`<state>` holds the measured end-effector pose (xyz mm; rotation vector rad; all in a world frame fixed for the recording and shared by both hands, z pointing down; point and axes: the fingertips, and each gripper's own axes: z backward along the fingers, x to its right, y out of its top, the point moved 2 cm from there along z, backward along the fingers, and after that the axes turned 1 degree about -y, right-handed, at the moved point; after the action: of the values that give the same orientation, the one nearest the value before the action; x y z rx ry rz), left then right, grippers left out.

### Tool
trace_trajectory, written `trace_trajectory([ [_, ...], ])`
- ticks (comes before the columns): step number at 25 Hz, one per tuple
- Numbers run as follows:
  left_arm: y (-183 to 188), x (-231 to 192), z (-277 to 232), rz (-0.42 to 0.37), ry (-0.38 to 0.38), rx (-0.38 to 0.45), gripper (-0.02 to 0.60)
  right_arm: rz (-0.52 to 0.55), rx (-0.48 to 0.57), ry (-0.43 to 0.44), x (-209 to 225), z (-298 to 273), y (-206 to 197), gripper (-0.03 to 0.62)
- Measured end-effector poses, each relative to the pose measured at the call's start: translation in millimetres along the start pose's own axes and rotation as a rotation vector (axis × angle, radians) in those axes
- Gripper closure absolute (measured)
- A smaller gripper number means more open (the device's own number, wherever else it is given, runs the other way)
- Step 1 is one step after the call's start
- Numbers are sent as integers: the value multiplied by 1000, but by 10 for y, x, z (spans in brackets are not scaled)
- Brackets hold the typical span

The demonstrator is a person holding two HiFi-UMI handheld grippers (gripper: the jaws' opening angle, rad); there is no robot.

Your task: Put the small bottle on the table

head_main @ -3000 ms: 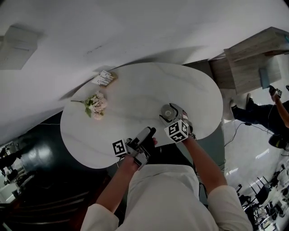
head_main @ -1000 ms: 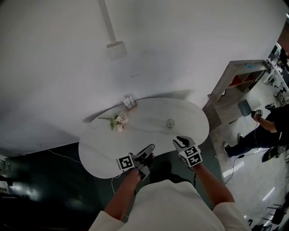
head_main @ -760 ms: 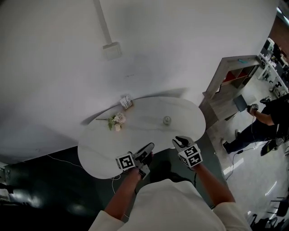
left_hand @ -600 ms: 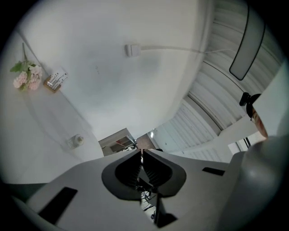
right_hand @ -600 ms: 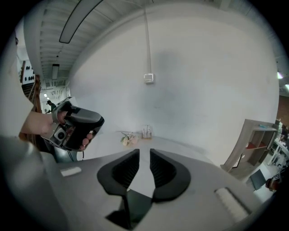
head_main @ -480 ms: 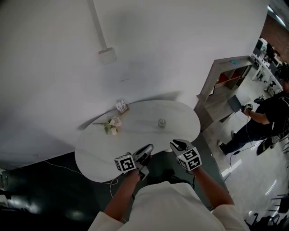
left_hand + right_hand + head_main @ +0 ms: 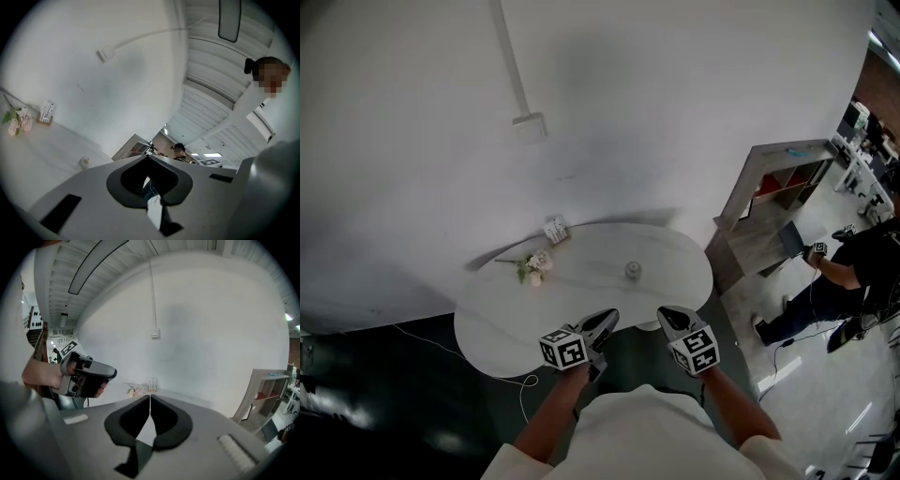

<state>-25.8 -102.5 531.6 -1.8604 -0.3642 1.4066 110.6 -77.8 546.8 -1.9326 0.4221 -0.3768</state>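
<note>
The small bottle, pale and round from above, stands on the smooth white oval table, ahead of both tongs and apart from them. The left tongs are clenched, their grey jaws meeting tip to tip on nothing. The right tongs have just closed, likewise empty. A sprig of pink flowers lies ahead-left of the left tongs.

The small pale bottle stands upright on the white oval table, right of centre.
</note>
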Motion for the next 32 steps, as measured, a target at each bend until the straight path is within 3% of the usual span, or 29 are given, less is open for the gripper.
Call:
trace_trajectory([
  [8,-15,257,-38,-155,101,24,575,-43,68,73,204,254,154,583],
  [14,29,424,42,-221,145,55,575,-30,117,114,224,376,299,583],
  [20,47,477,119,-221,169,81,575,-48,160,161,177,500,408,583],
  [32,88,448,164,-223,183,115,575,-50,153,159,197,525,387,583],
])
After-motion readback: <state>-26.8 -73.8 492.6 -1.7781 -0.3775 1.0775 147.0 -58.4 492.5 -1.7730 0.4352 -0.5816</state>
